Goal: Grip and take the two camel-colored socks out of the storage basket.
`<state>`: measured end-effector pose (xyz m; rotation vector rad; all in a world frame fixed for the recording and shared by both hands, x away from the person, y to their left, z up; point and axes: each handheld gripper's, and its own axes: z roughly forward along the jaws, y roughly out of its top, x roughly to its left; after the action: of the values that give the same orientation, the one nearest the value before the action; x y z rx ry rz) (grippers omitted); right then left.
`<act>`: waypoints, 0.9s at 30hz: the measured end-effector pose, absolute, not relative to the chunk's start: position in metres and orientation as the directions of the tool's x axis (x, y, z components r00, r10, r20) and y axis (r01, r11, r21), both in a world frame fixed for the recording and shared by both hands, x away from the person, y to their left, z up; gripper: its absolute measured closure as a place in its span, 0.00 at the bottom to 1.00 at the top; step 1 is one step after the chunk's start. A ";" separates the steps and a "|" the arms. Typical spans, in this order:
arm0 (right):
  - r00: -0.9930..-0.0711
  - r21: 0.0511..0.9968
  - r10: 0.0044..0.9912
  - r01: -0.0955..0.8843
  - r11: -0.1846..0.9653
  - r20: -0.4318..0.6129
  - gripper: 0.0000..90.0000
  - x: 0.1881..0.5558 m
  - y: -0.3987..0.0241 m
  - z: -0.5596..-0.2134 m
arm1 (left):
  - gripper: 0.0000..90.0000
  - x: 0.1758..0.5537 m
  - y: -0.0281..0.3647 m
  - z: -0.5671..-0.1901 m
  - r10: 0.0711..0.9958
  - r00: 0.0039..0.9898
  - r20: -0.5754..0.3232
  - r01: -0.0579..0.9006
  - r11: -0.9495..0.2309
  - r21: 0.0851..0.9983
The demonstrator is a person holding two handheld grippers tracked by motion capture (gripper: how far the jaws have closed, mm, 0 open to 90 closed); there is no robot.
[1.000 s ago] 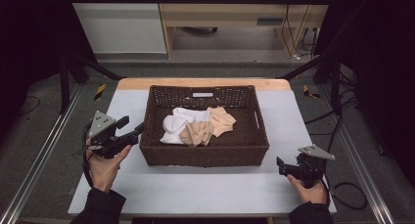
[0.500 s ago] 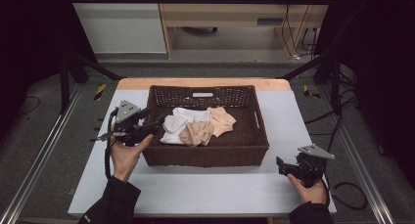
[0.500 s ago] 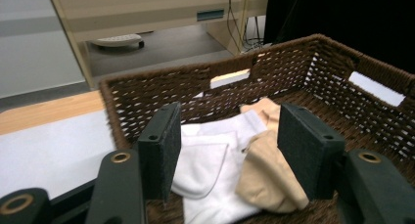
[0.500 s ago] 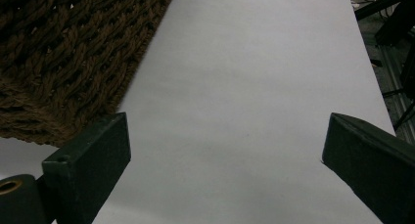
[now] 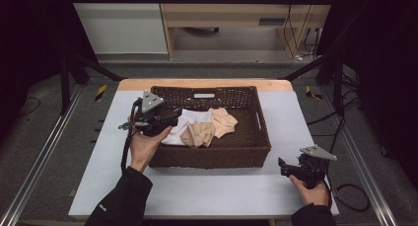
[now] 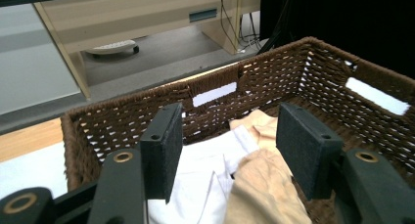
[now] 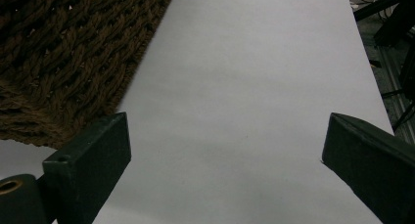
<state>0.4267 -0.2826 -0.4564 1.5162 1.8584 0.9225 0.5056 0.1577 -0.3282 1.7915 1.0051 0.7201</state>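
Table [image 5: 207,186] with a white top carries everything; a dark brown wicker basket [image 5: 212,154] sits mid-table, long side toward the person. Inside lies crumpled cloth: a white piece [image 5: 185,125] on the person's left, a peach piece [image 5: 199,134] bunched in the middle, and more peach fabric [image 5: 224,121] toward the right, all touching in one pile on the basket floor.

Left gripper [image 6: 227,150] hangs over the basket's left wall, pointed into it. Jaws spread wide, nothing between them; in the left gripper view the white piece [image 6: 205,160] and the peach piece [image 6: 264,185] lie right below and between the pads, with the far wall's white label [image 6: 214,94] behind.

Right gripper [image 5: 288,166] is parked low on the bare table near the basket's front right corner, well apart from the cloth. Jaws wide, empty; its own view has basket weave [image 7: 63,62] at upper left and plain tabletop [image 7: 244,111] ahead.

Likely step: pick one garment from the basket with the left gripper. To do it well:
- pick one piece, not the seam where white and peach overlap, or both may lift
- drop the pads onto a raised fold so there's fabric to pinch
- keep clear of the wicker wall; the weave could snag a jaw
- close fully, lift straight up, check the neighbour doesn't drag along
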 end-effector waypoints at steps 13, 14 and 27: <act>-0.200 0.797 0.980 0.591 0.125 -0.005 0.05 0.427 -0.283 -0.457 | 0.45 0.539 0.132 -0.346 0.856 0.517 0.030 0.359 -0.248 0.900; -0.200 0.797 0.980 0.590 0.125 -0.006 0.05 0.427 -0.283 -0.457 | 0.44 0.542 0.130 -0.348 0.855 0.518 0.027 0.365 -0.250 0.897; -0.201 0.793 0.979 0.595 0.128 -0.006 0.05 0.429 -0.283 -0.458 | 0.43 0.559 0.128 -0.381 0.862 0.506 0.013 0.424 -0.262 0.867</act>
<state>0.4286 -0.2829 -0.4577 1.5154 1.8646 0.9135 0.5593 0.1275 -0.3815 1.8768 1.0649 0.6327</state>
